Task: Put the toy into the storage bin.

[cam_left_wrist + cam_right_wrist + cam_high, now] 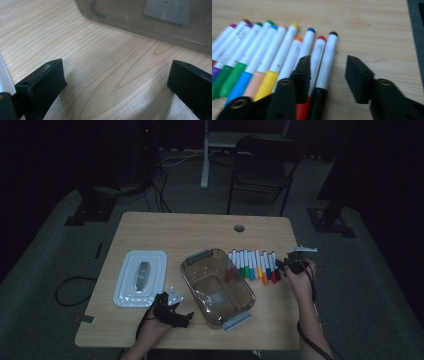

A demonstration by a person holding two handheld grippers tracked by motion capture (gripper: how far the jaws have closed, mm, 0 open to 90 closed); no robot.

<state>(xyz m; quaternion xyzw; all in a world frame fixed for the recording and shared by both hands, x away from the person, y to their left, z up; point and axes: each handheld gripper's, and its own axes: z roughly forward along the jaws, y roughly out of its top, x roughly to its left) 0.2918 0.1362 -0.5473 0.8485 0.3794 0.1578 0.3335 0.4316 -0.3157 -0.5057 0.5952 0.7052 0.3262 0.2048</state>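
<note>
Fingers (359,80) of the right gripper (328,75) stood apart astride the black marker (325,70), its length running between them, not yet pinched.

The room is dim, its walls lost in darkness. A light wooden worktop (165,227) with a round cable hole (239,228) stands on grey carpet (45,265). Behind it are a black folding chair (262,167), a white post (204,155) and loose cables (155,175).

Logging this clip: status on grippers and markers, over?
Right gripper open, black marker between its jaws, unpinched. Left gripper open over bare table beside the clear container. Nothing blocking.
</note>
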